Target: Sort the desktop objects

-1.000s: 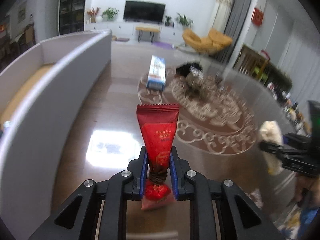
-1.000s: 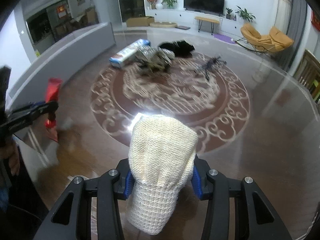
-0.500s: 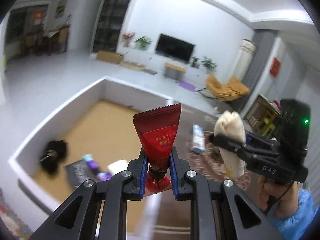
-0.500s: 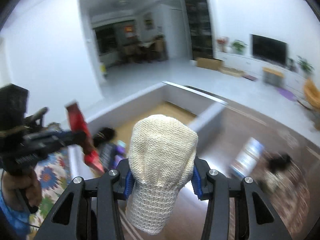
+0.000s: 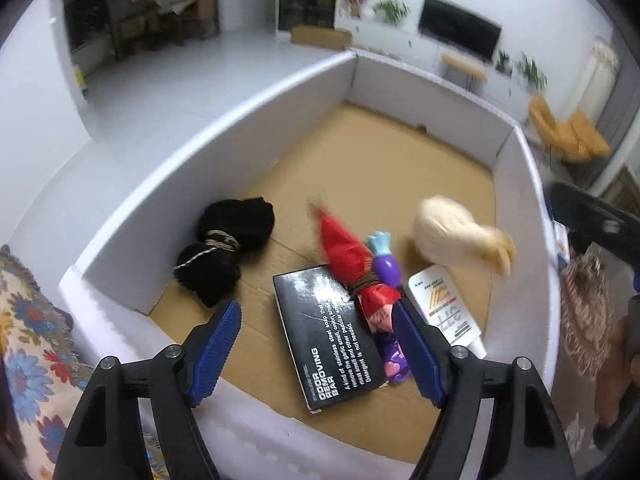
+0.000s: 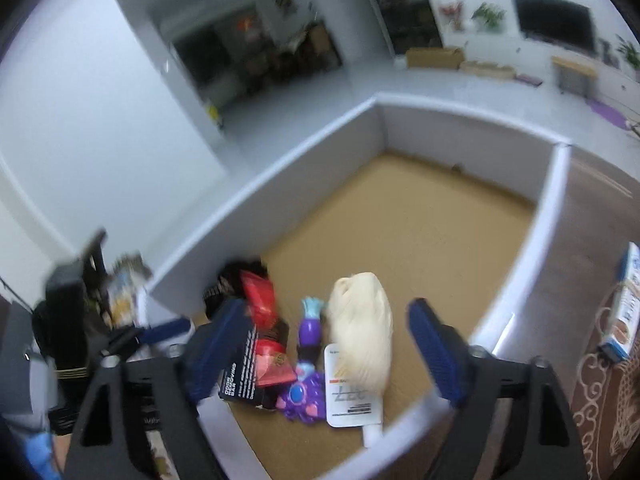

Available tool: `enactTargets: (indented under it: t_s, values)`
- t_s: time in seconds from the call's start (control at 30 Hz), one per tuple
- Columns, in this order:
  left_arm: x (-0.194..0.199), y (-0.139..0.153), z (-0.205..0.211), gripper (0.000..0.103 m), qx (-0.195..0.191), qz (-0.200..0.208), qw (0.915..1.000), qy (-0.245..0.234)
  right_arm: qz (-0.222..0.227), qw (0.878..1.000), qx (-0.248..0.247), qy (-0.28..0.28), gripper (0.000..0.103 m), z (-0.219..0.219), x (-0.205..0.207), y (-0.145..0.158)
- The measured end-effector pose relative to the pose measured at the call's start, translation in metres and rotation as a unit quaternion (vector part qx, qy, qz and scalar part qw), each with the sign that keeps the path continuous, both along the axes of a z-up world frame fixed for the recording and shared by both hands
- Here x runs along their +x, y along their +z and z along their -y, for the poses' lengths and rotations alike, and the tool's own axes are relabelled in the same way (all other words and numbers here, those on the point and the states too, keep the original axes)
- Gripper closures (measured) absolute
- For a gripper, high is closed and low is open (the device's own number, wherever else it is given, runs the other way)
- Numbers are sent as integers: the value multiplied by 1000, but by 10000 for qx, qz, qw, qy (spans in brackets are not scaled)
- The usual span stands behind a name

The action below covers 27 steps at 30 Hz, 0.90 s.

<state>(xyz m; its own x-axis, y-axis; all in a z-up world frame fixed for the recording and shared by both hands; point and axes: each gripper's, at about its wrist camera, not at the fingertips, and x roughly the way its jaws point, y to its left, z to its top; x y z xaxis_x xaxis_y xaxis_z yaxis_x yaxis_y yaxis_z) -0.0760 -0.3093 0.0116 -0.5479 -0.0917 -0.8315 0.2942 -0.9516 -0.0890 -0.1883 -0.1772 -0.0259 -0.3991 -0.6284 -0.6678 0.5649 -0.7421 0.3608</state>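
A white-walled cardboard box (image 5: 224, 152) with a brown floor fills both views. My left gripper (image 5: 316, 344) is open above its near edge; the red snack packet (image 5: 352, 264) lies loose in the box, partly on a black box marked Odor Removing Bar (image 5: 332, 332). My right gripper (image 6: 324, 352) is open too; the cream knitted item (image 6: 364, 332) lies in the box below it, partly over a white tube (image 6: 348, 396). The cream item (image 5: 456, 236) looks blurred in the left wrist view. The red packet (image 6: 264, 308) also shows in the right wrist view.
In the box also lie a black cloth bundle (image 5: 224, 248) and a purple toy (image 5: 384, 268). A patterned cloth (image 5: 28, 344) lies left of the box. The brown table with a blue-white carton (image 6: 628, 304) is to the right. The far half of the box floor is bare.
Both grippers swung over the box and opened. The red packet and the cream knitted item left the jaws and now lie in the box.
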Motion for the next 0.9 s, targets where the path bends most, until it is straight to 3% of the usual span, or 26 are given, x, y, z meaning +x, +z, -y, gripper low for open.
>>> enactTargets:
  t_s: [0.13,0.27,0.37,0.47,0.57,0.63,0.77,0.83,0.9]
  values:
    - [21,7,-13,26,121,-432,9989,105,-950,9947,250,-321,0,-60,26,12]
    - [39,20,-63,26,251,-832,9953,-423,-1406,9820,1122,-572,0,-134,59,-25]
    - [50,33,-126,23,377,-1043,9857,-1265,-1255,9736,1722,-821,0,-199,79,-63]
    - [55,36,-188,0,427,-1086,9718,-2049,-932,9627,2247,-1188,0,-262,99,-94]
    - [50,13,-251,0,431,-817,9586,-2695,-630,9553,2458,-1516,0,-312,116,-109]
    - [35,-18,-287,0,292,-504,9559,-2880,-479,9499,2570,-1715,0,-340,125,-117]
    - [-3,-78,-327,0,2,22,9575,-2885,-327,9526,2258,-2014,0,-370,126,-119]
    - [-18,-94,-339,0,-148,177,9597,-2801,-230,9534,2181,-2069,0,-367,126,-116]
    - [-28,-98,-352,0,-484,53,9599,-2760,-82,9553,2017,-2158,0,-373,119,-116]
